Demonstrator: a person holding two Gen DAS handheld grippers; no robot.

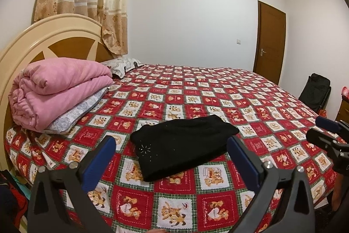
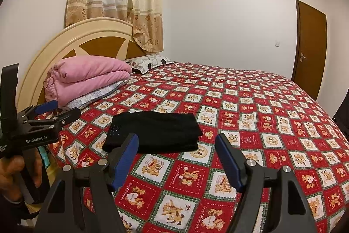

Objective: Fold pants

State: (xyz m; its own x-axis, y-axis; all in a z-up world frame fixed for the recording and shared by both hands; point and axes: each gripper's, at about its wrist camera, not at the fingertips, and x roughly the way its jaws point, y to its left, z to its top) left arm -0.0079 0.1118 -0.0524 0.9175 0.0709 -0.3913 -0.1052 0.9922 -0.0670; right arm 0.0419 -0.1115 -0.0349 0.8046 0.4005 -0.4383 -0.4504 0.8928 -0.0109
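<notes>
Black pants (image 1: 183,145) are seen folded into a compact, roughly rectangular bundle, lying flat on the red-and-white bear-print bedspread (image 1: 218,88) near the near edge of the bed. The bundle's long axis is laid diagonally in the left wrist view, running from near-left to far-right; in the right wrist view it reads closer to left-right across the bed. A small cluster of sparkly studs is noted at the bundle's near-left corner. The fabric is not touched by either gripper.

Left gripper (image 1: 172,158): jaws are spread wide, nothing held between them, positioned just short of the pants with the bundle framed between the blue pads. The same gripper (image 2: 55,111) is seen from the side at left in the right wrist view, gripped by a hand (image 2: 13,174).

Right gripper (image 2: 176,158): jaws are released and parted, empty, held just near of the pants' near edge.

At the far left, a folded pink quilt (image 1: 61,88) is stacked on a grey patterned pillow against the cream headboard (image 1: 43,36). A brown door (image 1: 270,40) is noted at far right.
</notes>
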